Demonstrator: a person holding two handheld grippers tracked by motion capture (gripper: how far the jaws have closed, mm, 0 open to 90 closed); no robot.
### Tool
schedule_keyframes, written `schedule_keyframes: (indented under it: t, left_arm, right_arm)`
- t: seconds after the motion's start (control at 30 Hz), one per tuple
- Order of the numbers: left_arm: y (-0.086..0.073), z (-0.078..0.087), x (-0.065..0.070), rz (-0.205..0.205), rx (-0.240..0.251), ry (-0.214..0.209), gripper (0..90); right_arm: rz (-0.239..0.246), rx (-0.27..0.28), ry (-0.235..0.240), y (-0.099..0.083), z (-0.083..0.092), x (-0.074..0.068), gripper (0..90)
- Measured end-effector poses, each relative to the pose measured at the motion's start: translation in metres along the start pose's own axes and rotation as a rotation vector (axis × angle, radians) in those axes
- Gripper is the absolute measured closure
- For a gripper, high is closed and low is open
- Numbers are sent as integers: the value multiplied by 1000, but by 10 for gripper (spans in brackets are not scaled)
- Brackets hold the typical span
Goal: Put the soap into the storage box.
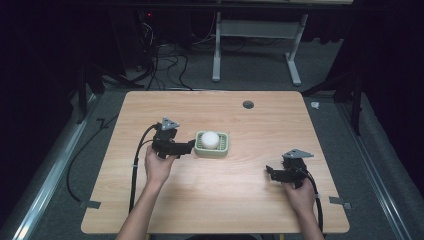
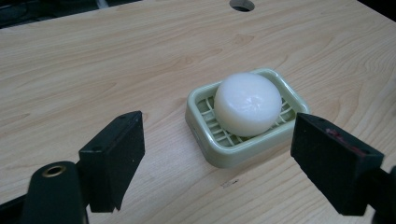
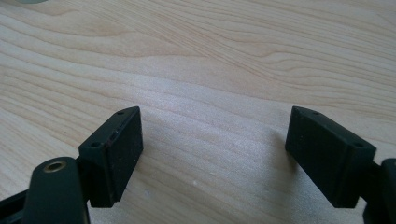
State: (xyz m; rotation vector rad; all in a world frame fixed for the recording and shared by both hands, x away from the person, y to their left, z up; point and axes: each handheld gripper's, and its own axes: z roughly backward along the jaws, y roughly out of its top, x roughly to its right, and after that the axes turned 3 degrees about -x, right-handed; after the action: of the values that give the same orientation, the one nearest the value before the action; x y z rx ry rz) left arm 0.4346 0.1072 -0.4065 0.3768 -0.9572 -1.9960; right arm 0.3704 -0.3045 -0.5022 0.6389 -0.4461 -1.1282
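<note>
Soap lies in dish (mid-table), left gripper beside it.

Nothing to read anywhere here: no lettering, label, brand or number on the soap dish, none on the white soap, and the desk carries bare wood grain and no print.

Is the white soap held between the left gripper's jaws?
No, the soap lies in the green soap dish on the table, while the left gripper has its jaws spread wide and short of the dish.
</note>
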Motion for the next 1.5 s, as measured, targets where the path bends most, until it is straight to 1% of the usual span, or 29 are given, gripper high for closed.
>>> schedule_keyframes:
  t: [0.23, 0.47, 0.63, 0.7, 0.83, 1.07, 1.17, 1.5]
  left_arm:
    - [-5, 8, -3, 6, 13, 23, 186]
    - [-9, 17, -9, 29, 22, 27, 183]
    - [-10, 23, -10, 26, 25, 35, 181]
    - [-11, 25, -11, 26, 27, 36, 179]
    - [-14, 31, -12, 51, 47, 12, 179]
    - [-19, 38, -14, 56, 54, 20, 179]
    - [-22, 42, -16, 65, 61, 21, 179]
    - [-32, 51, -20, 76, 62, 36, 179]
  right_arm:
    - [1, 0, -1, 0, 0, 0, 198]
    - [1, 0, -1, 0, 0, 0, 198]
    - [1, -1, -1, 0, 0, 0, 198]
    - [1, 0, -1, 0, 0, 0, 198]
    - [-1, -1, -1, 0, 0, 0, 198]
    - [2, -1, -1, 0, 0, 0, 198]
    - [2, -1, -1, 0, 0, 0, 198]
    - [0, -1, -1, 0, 0, 0, 198]
